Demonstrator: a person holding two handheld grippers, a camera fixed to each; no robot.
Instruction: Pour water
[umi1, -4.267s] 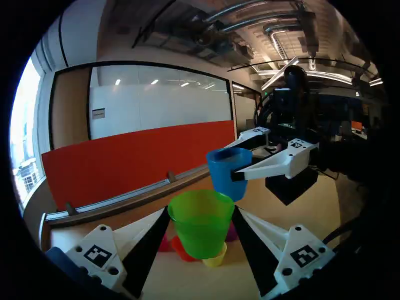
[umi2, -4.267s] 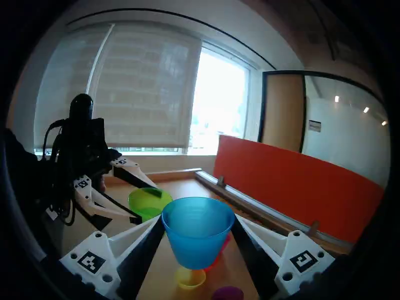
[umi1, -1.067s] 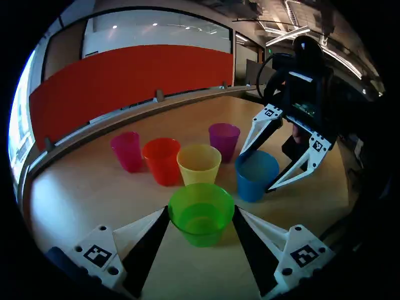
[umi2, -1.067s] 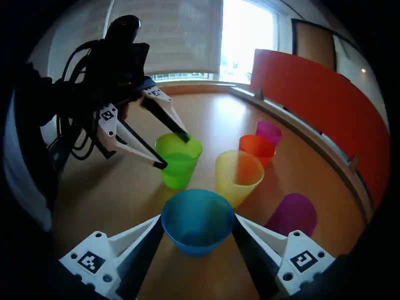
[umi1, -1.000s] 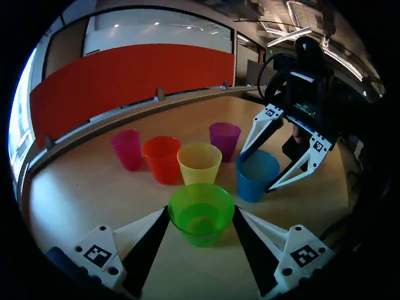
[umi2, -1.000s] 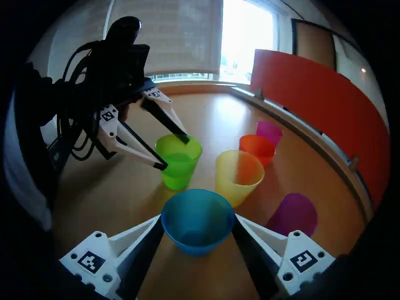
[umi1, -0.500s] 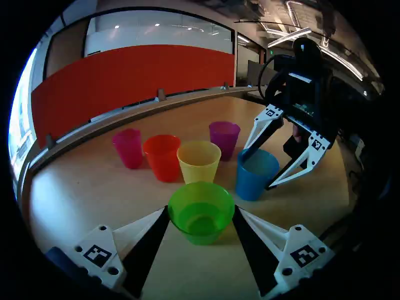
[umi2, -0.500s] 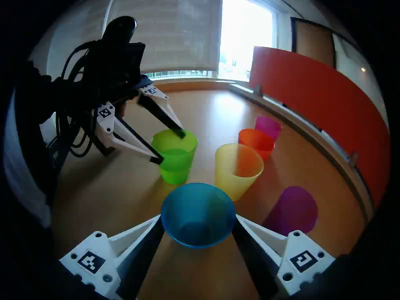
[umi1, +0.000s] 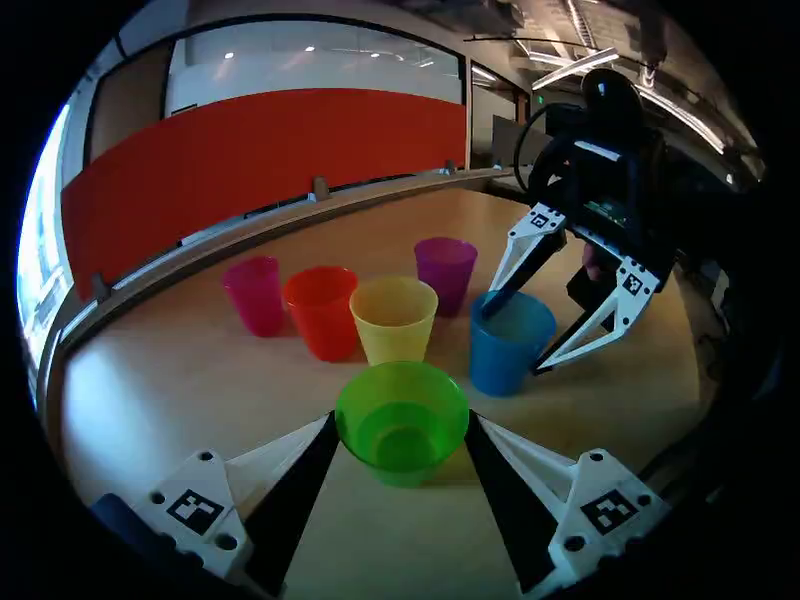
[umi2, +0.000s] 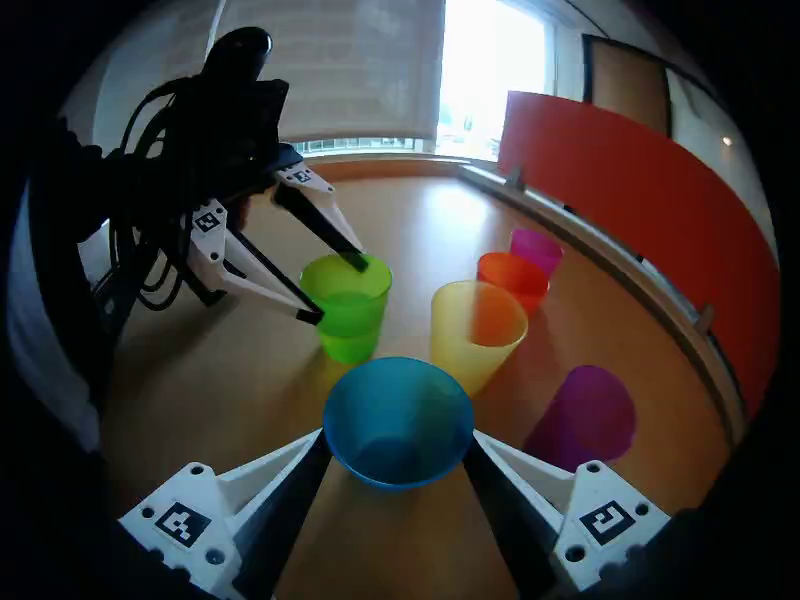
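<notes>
Green cup (umi1: 402, 445) clamped in my left gripper (umi1: 401, 418), just beside yellow cup (umi1: 394, 318); right gripper (umi2: 397, 437) clamps blue cup (umi2: 398, 415) alongside.

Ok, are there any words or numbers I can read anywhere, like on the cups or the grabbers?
No words or numbers can be read.
Square markers on the left gripper: black-and-white patterns, no letters.
Small wall sign: too small to read.
Green cup and blue cup: plain, nothing printed.
</notes>
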